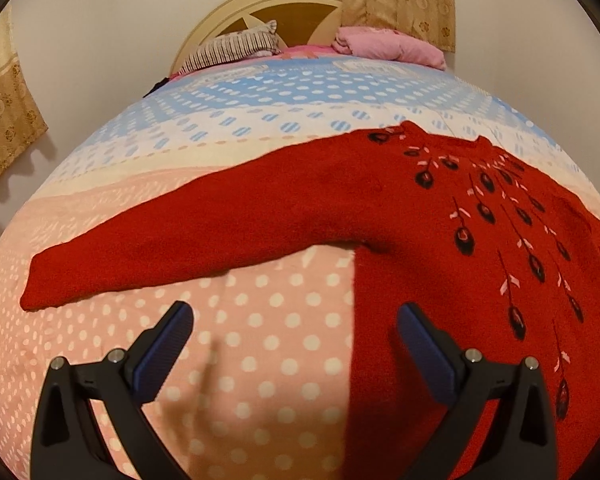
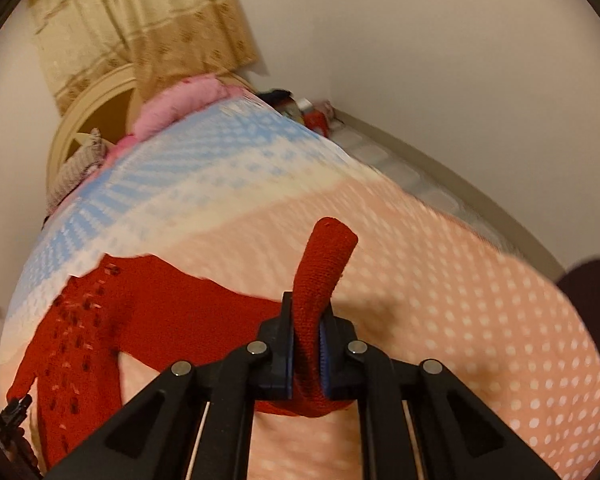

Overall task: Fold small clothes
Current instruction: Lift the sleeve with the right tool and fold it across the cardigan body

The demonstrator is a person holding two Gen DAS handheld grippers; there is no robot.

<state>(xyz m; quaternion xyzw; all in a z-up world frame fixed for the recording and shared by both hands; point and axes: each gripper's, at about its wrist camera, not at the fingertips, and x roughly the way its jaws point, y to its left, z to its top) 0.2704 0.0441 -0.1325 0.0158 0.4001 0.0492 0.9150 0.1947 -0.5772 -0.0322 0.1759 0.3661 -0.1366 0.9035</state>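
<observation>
Soft, limp knit red sweater [image 1: 440, 240]: right tongs [image 2: 306, 344] pinching sleeve cuff [image 2: 326, 264]; left tongs [image 1: 296, 340] spread, empty, near hem edge.

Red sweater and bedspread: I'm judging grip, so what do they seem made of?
The red sweater looks like fuzzy knitted wool or acrylic; ribbed stitches show on the sleeve the right gripper pinches. The bedspread looks like smooth printed woven cotton or polyester, matte.
</observation>
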